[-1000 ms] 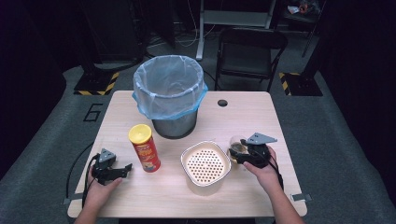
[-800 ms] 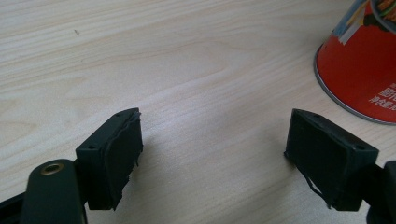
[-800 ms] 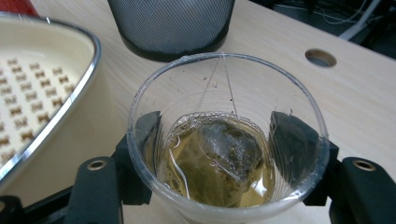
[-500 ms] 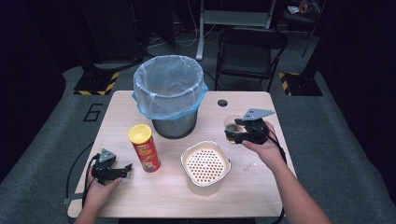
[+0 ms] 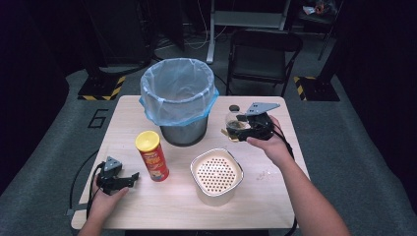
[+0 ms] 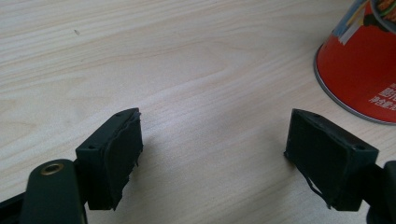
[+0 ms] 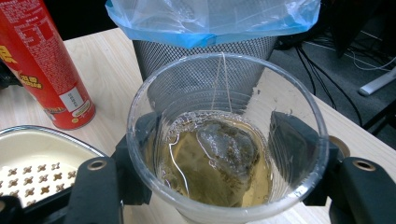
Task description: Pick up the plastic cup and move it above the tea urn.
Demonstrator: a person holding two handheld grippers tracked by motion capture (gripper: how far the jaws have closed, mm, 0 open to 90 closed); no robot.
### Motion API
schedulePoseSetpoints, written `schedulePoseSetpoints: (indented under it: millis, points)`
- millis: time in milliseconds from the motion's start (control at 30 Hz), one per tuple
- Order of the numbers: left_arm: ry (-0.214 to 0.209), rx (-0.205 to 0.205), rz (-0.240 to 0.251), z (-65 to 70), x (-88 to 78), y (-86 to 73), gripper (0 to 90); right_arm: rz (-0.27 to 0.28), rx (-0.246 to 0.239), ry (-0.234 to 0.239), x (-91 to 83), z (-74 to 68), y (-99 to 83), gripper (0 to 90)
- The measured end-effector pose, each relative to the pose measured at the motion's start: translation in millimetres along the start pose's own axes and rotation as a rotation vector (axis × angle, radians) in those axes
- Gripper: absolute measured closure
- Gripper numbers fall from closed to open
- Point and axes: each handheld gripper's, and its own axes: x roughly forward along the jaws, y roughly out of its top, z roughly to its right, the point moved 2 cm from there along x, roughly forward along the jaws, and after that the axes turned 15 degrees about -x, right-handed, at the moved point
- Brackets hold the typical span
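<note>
— Where can we pass on the table (image 5: 275, 206)?

— We have bare wood along the front edge and the left side. In the middle, the can (image 5: 152, 155) and strainer bowl (image 5: 217, 174) stand near each other.

— And farther back?

— The bin (image 5: 179, 101) blocks the centre; we see room on either side of it.

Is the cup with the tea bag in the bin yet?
Not yet. Done: the right gripper has the cup clamped, held beside the bin. In hand: tea and a tea bag sit inside. Left: likely emptying it. The left gripper rests open near the red can.
</note>
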Motion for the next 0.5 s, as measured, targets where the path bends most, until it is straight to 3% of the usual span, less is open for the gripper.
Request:
schedulePoseSetpoints:
  millis: [133,167,300,367,500]
  points:
    - [0.0,0.0,0.0,0.0,0.0,0.0,18.2,0.011,-0.014,0.02,3.7,-0.4,-1.5,35.2]
    - [0.0,0.0,0.0,0.0,0.0,0.0,18.2,0.02,-0.044,0.028,6.0,-0.1,-2.5,35.3]
    - [0.0,0.0,0.0,0.0,0.0,0.0,18.2,0.033,-0.071,0.032,10.2,-0.2,-3.1,35.4]
    - [-0.004,-0.004,-0.001,0.3,0.2,-0.1,18.2,0.046,-0.122,0.036,15.3,-1.5,-2.6,35.5]
    - [-0.003,-0.004,-0.001,0.3,0.2,-0.1,18.2,0.066,-0.147,0.051,21.4,-2.8,-2.4,35.6]
